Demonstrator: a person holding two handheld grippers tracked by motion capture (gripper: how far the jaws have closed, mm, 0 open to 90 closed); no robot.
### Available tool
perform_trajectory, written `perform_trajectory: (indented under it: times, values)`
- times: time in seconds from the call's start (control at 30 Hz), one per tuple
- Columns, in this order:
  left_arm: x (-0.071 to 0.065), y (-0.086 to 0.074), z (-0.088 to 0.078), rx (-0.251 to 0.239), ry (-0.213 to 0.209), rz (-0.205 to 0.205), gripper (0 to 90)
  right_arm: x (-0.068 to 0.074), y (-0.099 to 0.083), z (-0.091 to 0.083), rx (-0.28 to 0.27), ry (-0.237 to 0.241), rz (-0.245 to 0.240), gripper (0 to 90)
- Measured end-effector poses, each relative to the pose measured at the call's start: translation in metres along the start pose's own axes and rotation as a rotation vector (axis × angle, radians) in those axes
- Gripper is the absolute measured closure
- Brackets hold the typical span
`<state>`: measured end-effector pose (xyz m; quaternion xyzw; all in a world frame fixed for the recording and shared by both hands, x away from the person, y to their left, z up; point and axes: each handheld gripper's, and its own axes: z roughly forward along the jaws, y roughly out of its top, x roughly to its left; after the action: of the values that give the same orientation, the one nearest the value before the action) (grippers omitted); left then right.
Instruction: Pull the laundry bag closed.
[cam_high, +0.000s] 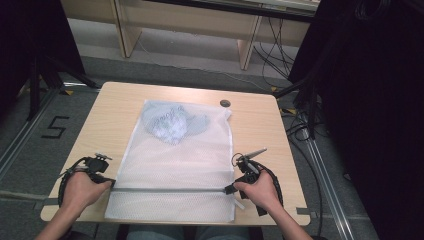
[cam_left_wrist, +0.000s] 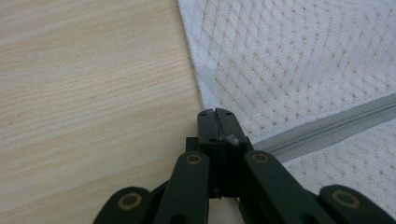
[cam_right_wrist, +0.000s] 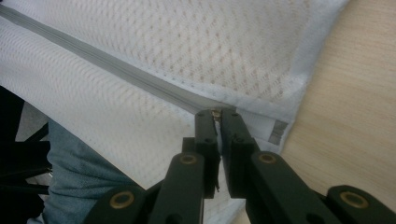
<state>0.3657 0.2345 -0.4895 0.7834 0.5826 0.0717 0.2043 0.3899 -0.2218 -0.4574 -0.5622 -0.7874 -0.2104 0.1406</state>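
High view: white mesh laundry bag (cam_high: 175, 165) lies flat on table (cam_high: 115, 105), grey garment (cam_high: 172, 122) inside. Left gripper (cam_left_wrist: 217, 114) clamps the bag's left edge by the zipper (cam_left_wrist: 327, 126); right gripper (cam_right_wrist: 216, 114) pinches the zipper pull (cam_right_wrist: 215, 113). Fabric looks light, limp; best held at the seams.

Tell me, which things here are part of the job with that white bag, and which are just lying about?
Part of the job:
- white mesh bag
- grey zipper across it
- zipper pull, pinched by the right gripper
- left gripper, shut on the bag's edge by the zipper's other end
- pale blue cloth inside the bag

Just lying about:
- small dark round thing on the table
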Motion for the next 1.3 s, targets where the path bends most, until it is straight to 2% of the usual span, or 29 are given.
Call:
perform_trajectory:
  times: [0.03, 0.07, 0.1, 0.23, 0.3, 0.33, 0.4, 0.43, 0.5, 0.53, 0.57, 0.63, 0.67, 0.7, 0.77, 0.8, 0.87, 0.9, 0.93, 0.97, 1.0, 1.03, 1.1, 1.13, 1.17, 1.2, 1.23, 1.27, 1.3]
  values:
    - [0.000, 0.000, 0.000, 0.000, 0.001, 0.002, 89.7, -0.002, 0.000, 0.001, -0.023, -0.003, -0.039, 86.9]
    - [0.000, 0.000, 0.000, 0.000, 0.001, 0.002, 89.7, -0.002, 0.000, 0.001, -0.023, -0.003, -0.039, 86.9]
    - [0.000, 0.000, 0.000, -0.001, 0.001, 0.001, 89.7, -0.002, -0.001, 0.001, -0.001, 0.015, -0.003, 86.9]
    - [0.000, 0.000, 0.000, -0.001, -0.001, 0.000, 89.7, -0.003, -0.001, 0.001, 0.003, -0.003, 0.006, 86.9]
    - [0.000, 0.000, 0.000, -0.001, 0.000, 0.001, 89.7, -0.005, -0.001, 0.001, -0.005, -0.008, 0.001, 86.9]
    - [0.000, 0.000, 0.000, -0.001, 0.000, 0.002, 89.7, -0.008, -0.002, 0.002, -0.026, 0.003, -0.033, 86.9]
    - [0.000, 0.000, 0.000, 0.000, -0.002, 0.000, 89.7, -0.007, -0.003, 0.001, -0.012, -0.013, -0.016, 86.9]
    - [0.000, 0.000, 0.000, 0.000, -0.002, 0.000, 89.7, -0.009, -0.003, 0.002, -0.019, 0.007, -0.021, 86.8]
    - [0.000, 0.000, 0.000, 0.001, -0.002, 0.002, 89.7, -0.010, -0.003, 0.002, -0.016, -0.005, -0.021, 86.8]
    - [0.000, 0.000, 0.000, -0.001, -0.002, -0.001, 89.7, -0.010, -0.003, 0.002, -0.017, -0.001, -0.012, 86.9]
    - [0.000, 0.000, 0.000, 0.000, -0.002, 0.002, 89.7, -0.010, -0.004, 0.001, 0.003, -0.005, 0.021, 86.8]
    - [-0.001, 0.000, 0.000, 0.001, -0.009, -0.011, 89.7, -0.010, -0.004, 0.001, 0.003, -0.010, 0.015, 86.8]
    - [-0.002, -0.001, 0.000, -0.001, -0.014, -0.037, 89.7, -0.012, -0.004, 0.002, -0.016, -0.005, -0.020, 86.8]
    - [-0.003, -0.001, 0.000, -0.003, -0.016, -0.037, 89.7, -0.010, -0.005, 0.001, 0.007, -0.002, 0.021, 86.8]
    - [-0.003, -0.001, 0.000, -0.005, -0.014, -0.032, 89.7, -0.013, -0.005, 0.001, -0.007, 0.008, 0.004, 86.8]
    - [-0.001, 0.000, 0.000, -0.001, -0.004, 0.014, 89.7, -0.012, -0.005, 0.000, -0.008, -0.002, 0.019, 86.6]
    - [-0.002, 0.000, 0.000, -0.001, -0.004, 0.006, 89.6, -0.012, -0.005, -0.001, -0.013, -0.004, 0.020, 86.4]
    - [-0.001, 0.000, 0.000, -0.002, -0.004, 0.013, 89.6, -0.012, -0.005, -0.002, -0.027, 0.001, 0.008, 85.8]
    - [-0.003, -0.002, 0.001, -0.014, -0.015, -0.039, 89.2, -0.014, -0.005, -0.002, -0.076, 0.011, -0.027, 81.2]
    - [-0.002, -0.003, 0.000, -0.014, -0.018, -0.039, 89.0, -0.013, -0.005, -0.005, -0.064, -0.002, 0.018, 79.2]
    - [-0.002, -0.003, 0.000, -0.014, -0.018, -0.039, 88.9, -0.013, -0.005, -0.005, -0.064, -0.002, 0.018, 79.2]
    - [-0.002, -0.005, 0.002, -0.047, -0.018, -0.047, 88.3, -0.013, -0.006, -0.007, -0.113, -0.015, 0.020, 77.9]
    - [0.002, -0.004, 0.001, -0.053, -0.007, 0.000, 85.8, -0.015, -0.007, -0.009, -0.124, -0.008, 0.009, 76.2]
    - [0.000, -0.004, -0.001, -0.038, -0.010, -0.037, 85.1, -0.013, -0.007, -0.012, -0.123, -0.011, 0.028, 75.7]
    - [0.003, -0.004, -0.002, -0.040, -0.004, -0.009, 84.7, -0.013, -0.007, -0.013, -0.139, -0.017, 0.031, 75.0]
    - [0.001, -0.004, -0.003, -0.043, -0.001, -0.036, 84.1, -0.016, -0.006, -0.012, -0.180, -0.047, 0.000, 74.2]
    - [0.003, -0.004, -0.004, -0.075, -0.001, -0.010, 83.8, -0.017, -0.007, -0.013, -0.204, -0.054, -0.003, 73.4]
    - [0.003, -0.003, -0.007, -0.059, -0.005, -0.015, 83.3, -0.014, -0.007, -0.014, -0.189, -0.037, 0.051, 72.8]
    - [0.002, -0.003, -0.007, -0.074, -0.007, -0.010, 82.6, -0.016, -0.007, -0.014, -0.217, -0.046, 0.027, 72.4]
